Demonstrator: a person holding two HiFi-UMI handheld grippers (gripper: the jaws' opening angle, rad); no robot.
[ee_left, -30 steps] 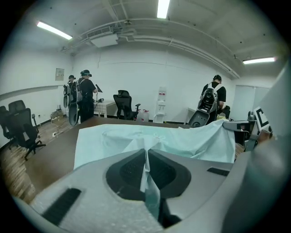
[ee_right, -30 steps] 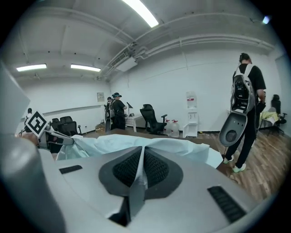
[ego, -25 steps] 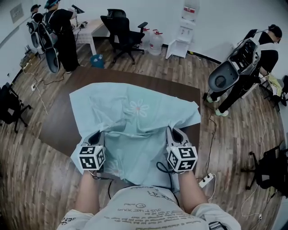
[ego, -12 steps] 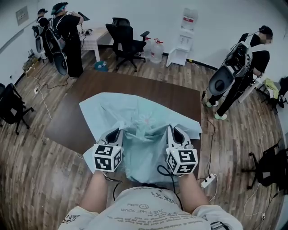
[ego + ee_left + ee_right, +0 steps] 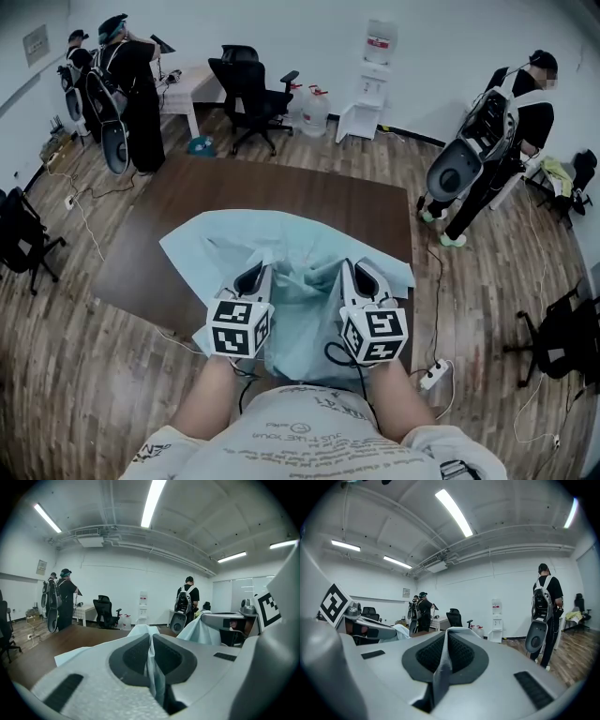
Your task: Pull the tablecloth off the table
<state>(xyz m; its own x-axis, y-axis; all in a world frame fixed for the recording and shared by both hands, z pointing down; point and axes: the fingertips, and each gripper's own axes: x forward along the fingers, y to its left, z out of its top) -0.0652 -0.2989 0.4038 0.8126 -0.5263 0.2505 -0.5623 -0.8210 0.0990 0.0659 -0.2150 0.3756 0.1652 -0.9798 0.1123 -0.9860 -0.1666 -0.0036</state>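
Observation:
A pale blue tablecloth (image 5: 234, 248) lies bunched on the near half of the dark brown table (image 5: 244, 187), its near edge lifted. My left gripper (image 5: 255, 277) is shut on a fold of the cloth, which shows as a thin strip pinched between the jaws (image 5: 152, 660). Close to its right, my right gripper (image 5: 354, 274) is shut on another fold (image 5: 443, 660). Cloth sags between the two grippers and hangs over the table's near edge.
A person with a backpack rig (image 5: 487, 150) stands right of the table. More people (image 5: 127, 75) stand at the far left by a white desk. An office chair (image 5: 248, 80), water bottles (image 5: 314, 98) and a floor power strip (image 5: 431, 375) are around.
Both grippers have lifted and drawn closer together, the left one moving right. The cloth has slid toward me and bunched up, baring more of the table's far half.

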